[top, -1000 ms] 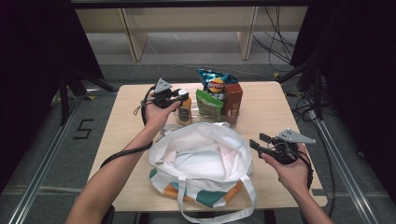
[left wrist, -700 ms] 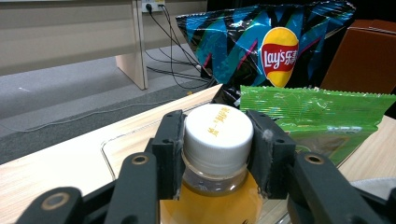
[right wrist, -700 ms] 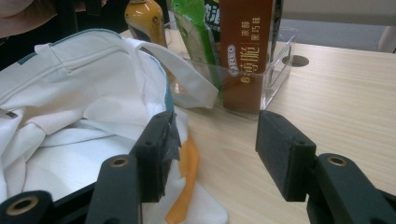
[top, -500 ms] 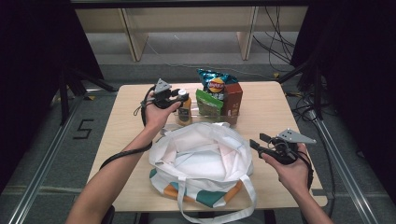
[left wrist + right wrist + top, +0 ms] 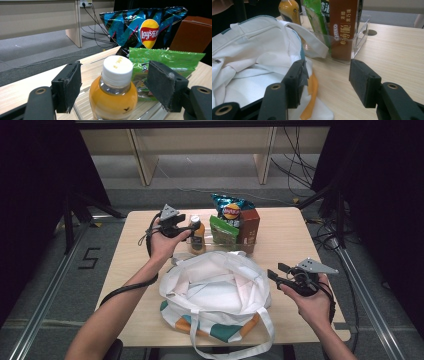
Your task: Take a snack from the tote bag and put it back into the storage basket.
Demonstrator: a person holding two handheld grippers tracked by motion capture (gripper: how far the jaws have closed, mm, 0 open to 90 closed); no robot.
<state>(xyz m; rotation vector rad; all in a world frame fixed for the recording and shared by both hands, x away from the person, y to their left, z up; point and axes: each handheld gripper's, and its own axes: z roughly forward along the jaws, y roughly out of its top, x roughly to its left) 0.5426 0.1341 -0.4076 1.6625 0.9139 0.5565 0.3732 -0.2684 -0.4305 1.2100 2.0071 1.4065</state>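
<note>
Bottle [image 5: 113, 93] stands on the desk at 12 o'clock from the bag [image 5: 215, 290], between the left gripper's [image 5: 113, 86] jaws, which have just been opening and do not touch it. Center them below the cap before squeezing. Right gripper [image 5: 325, 80] waits, jaws spread.

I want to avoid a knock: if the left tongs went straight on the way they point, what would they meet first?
Probably the orange juice bottle: it stands between the open pads of the left tongs, which have just been opening. The green snack packet stands behind it.
</note>
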